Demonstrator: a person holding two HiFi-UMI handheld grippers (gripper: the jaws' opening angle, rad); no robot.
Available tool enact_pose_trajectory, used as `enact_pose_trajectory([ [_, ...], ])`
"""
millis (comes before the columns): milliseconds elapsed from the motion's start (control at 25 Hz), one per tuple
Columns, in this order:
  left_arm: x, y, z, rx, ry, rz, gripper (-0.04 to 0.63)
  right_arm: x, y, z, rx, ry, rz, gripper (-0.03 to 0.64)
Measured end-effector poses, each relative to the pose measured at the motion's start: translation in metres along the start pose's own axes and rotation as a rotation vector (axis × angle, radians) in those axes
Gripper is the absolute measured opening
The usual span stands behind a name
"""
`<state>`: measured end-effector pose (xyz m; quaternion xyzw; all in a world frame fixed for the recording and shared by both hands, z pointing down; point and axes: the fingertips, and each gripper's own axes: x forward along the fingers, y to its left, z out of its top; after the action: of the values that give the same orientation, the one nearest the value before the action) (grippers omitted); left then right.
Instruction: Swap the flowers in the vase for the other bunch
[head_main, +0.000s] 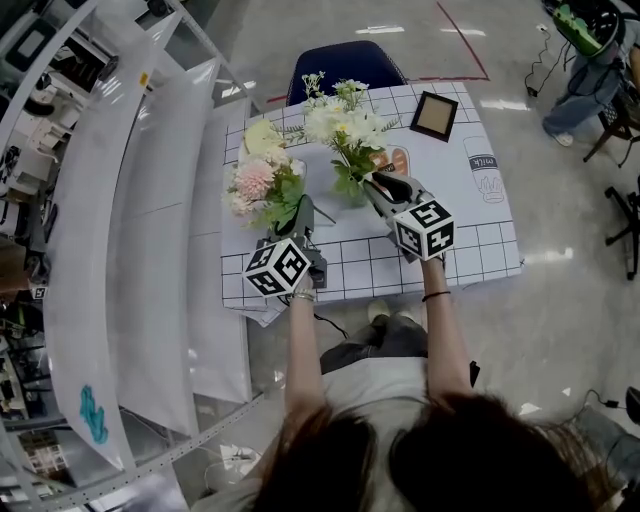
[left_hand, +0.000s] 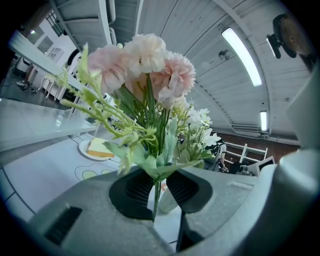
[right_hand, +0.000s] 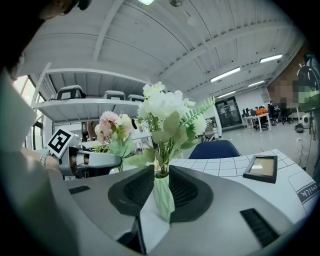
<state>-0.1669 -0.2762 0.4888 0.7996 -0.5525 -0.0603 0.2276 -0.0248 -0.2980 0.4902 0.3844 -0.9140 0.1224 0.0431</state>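
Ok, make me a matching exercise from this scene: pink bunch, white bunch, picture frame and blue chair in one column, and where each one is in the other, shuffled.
Things:
1. pink bunch
2. white bunch
3. picture frame
4. blue chair

Places:
A. lying on the table
B. standing in the vase
C. beyond the table's far edge
D. stems held by the left gripper

Pairs: 1-D, 2-B, 3-A, 4-C.
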Motion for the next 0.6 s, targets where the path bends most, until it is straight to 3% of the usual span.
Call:
enact_pose_trajectory([
  [600, -0.018, -0.021, -0.007, -0.039, -0.042, 0.052, 0.075, -0.014, 0.020, 0.014, -0.011, 0.008, 0.136, 0.030],
])
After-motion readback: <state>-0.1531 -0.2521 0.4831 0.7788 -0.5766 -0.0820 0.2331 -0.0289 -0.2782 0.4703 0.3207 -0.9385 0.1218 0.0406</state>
